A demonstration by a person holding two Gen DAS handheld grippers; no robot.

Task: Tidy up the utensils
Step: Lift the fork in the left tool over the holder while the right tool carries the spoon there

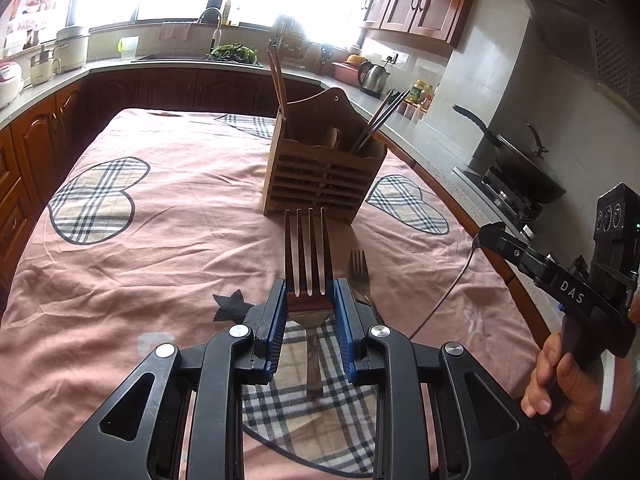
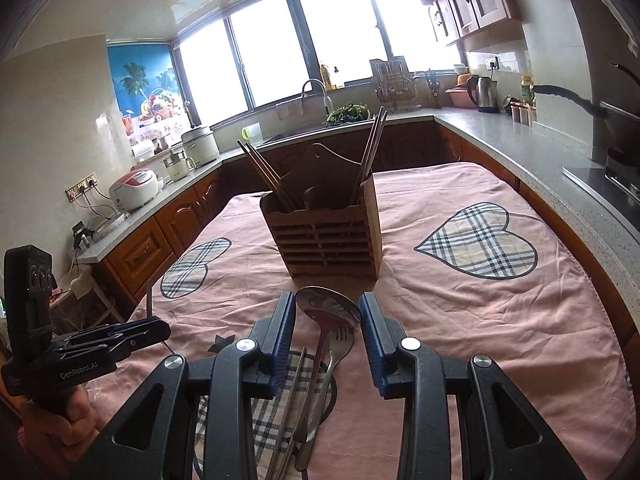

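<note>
My left gripper [image 1: 310, 285] is shut on the head of a steel fork [image 1: 308, 248]; its tines point forward and its handle hangs below the pads. My right gripper [image 2: 327, 301] is shut on the bowl of a steel spoon [image 2: 326, 308], whose handle trails down toward the cloth. Ahead stands the slatted wooden utensil holder [image 1: 324, 176] [image 2: 328, 236], with chopsticks leaning in its outer compartments. A second fork [image 1: 359, 274] [image 2: 340, 344] and a pair of metal chopsticks [image 2: 290, 396] lie on the cloth under the grippers. Each gripper also shows in the other's view, the right gripper [image 1: 486, 236] and the left gripper [image 2: 160, 326].
The table carries a pink cloth [image 1: 168, 200] with plaid hearts. Counters wrap around it: rice cookers [image 2: 134, 190] on the left, a sink [image 2: 316, 96] at the back, a kettle [image 1: 374, 76] and a wok on the stove [image 1: 520, 164] on the right. A hand [image 1: 560, 376] holds the right gripper's handle.
</note>
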